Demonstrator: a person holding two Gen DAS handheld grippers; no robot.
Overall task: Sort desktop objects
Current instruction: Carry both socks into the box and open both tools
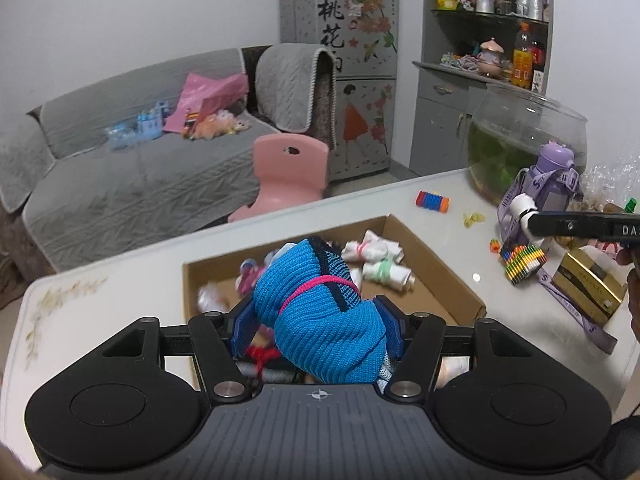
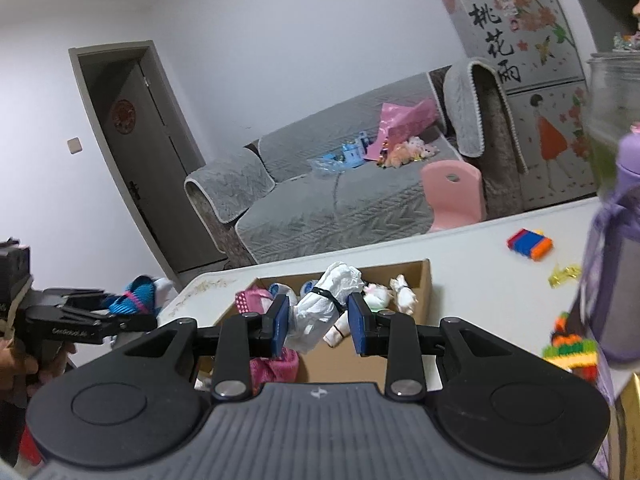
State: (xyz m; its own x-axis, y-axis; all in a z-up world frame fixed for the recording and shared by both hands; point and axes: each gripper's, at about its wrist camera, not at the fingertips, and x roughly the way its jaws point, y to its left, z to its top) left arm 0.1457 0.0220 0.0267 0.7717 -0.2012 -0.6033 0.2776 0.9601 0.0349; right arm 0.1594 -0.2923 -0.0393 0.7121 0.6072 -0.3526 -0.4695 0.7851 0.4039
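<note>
A white table (image 1: 120, 304) fills the foreground of a living room, with a grey sofa (image 1: 132, 160), a pink chair (image 1: 286, 176) and a flower-decorated fridge (image 1: 352, 40) behind it. On the table sit an open cardboard box (image 1: 440, 276) of rolled bundles, a glass fishbowl (image 1: 524, 136) and a purple bottle (image 1: 556, 188). Your left gripper (image 1: 316, 320), about half open, clamps a blue knitted bundle (image 1: 320, 312) tied with pink cord, held above the box. Your right gripper (image 2: 318, 324), jaws narrow, pinches a white rolled bundle (image 2: 320, 308) bound with 1 black band, also over the box.
</note>
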